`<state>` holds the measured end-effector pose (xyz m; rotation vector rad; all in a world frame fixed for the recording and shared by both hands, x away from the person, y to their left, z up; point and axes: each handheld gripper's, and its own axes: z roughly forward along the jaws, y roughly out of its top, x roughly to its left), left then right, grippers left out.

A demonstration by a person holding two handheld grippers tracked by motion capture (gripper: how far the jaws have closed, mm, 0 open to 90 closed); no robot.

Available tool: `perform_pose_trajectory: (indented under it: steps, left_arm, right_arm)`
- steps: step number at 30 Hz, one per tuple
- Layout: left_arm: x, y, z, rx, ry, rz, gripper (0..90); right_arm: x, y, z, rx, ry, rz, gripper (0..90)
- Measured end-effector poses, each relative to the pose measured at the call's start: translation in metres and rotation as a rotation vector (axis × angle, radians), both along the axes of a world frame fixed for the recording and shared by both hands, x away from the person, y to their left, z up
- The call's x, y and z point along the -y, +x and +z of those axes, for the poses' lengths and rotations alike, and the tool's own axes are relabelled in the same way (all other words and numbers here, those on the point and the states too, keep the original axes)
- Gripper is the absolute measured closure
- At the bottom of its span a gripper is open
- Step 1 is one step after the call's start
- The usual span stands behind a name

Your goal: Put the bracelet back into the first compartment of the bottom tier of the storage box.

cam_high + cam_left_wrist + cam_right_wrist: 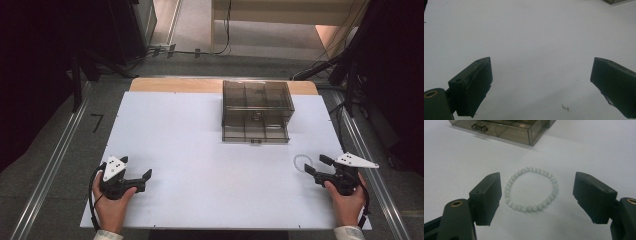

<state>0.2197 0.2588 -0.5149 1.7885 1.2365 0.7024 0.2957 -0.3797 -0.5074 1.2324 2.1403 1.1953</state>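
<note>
So the left gripper (pixel 136 168) was sitting on the white table (pixel 200 190) with its jaws spread wide, nothing between them, just bare tabletop ahead of it. Well ahead of both claws, toward the far edge, sat a smoky see-through drawer box (pixel 257 111). Over on the right, the right gripper (pixel 317 164) was gaping too, and a white bead bracelet (pixel 531 189) lay flat just in front of it, right between the jaw tips, not touching either.
</note>
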Motion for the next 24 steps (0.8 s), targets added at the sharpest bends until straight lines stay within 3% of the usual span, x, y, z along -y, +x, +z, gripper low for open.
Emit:
perform_pose_trajectory:
  steps: [15,24]
  left_arm:
    - [-0.0008,-0.0009,0.0001,0.008,-0.009,0.002,4.7]
    - [-0.0012,-0.0009,0.0002,0.009,-0.011,-0.003,4.7]
  right_arm:
    - [-0.0010,0.0012,-0.0002,-0.007,-0.013,-0.008,22.9]
    - [-0.0033,0.0024,-0.0002,-0.018,-0.042,-0.039,30.2]
